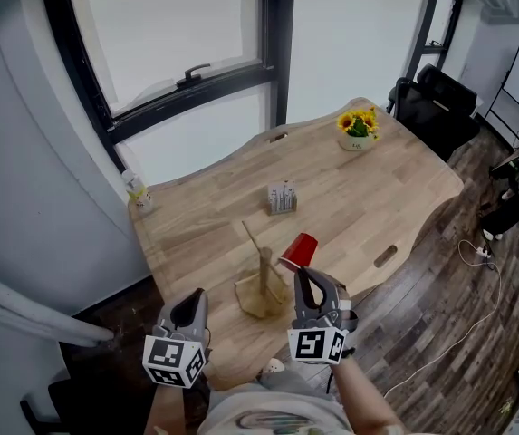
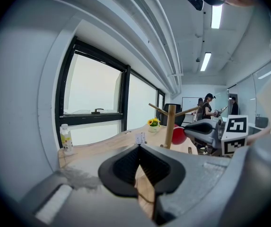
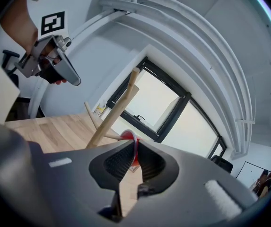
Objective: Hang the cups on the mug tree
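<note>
The wooden table (image 1: 368, 188) lay beneath both grippers. The mug tree (image 1: 264, 284) stood just left of the right gripper (image 1: 302, 272), which pinched the red cup (image 1: 300, 250) by its rim at its tips. The left gripper (image 1: 194, 299) hung closed and empty. The hanging step looked to be in hand; next, the cup needed lining up over a peg.

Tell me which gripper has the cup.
The right gripper, jaws pinching the rim of the red cup by the mug tree; the left gripper is shut with nothing between its jaws.

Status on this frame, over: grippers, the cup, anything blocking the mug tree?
Left gripper jaws shut, empty. Right gripper jaws clamped on red cup rim. Cup beside mug tree, not yet hung. No obstruction seen.
</note>
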The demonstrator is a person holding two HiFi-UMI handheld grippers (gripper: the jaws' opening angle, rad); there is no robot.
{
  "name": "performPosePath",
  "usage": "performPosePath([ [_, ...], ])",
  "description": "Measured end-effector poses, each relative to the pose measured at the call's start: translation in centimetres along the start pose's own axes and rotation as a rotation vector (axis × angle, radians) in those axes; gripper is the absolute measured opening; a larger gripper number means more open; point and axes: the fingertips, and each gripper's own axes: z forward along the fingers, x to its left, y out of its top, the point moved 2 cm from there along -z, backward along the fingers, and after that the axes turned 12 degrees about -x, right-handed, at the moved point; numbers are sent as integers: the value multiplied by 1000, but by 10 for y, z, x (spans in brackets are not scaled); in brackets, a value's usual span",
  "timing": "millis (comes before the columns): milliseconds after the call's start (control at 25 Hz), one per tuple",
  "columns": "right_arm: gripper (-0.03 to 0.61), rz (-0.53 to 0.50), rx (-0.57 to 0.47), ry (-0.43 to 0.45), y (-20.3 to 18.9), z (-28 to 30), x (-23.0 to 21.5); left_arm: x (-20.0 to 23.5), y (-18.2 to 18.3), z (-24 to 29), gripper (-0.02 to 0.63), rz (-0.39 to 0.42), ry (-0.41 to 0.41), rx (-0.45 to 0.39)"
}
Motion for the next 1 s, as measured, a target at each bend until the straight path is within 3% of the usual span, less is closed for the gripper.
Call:
performPosePath([
  [1000, 31, -41, -2, 98, -3, -7, 30, -5, -5, 3, 3, 0, -1, 12],
])
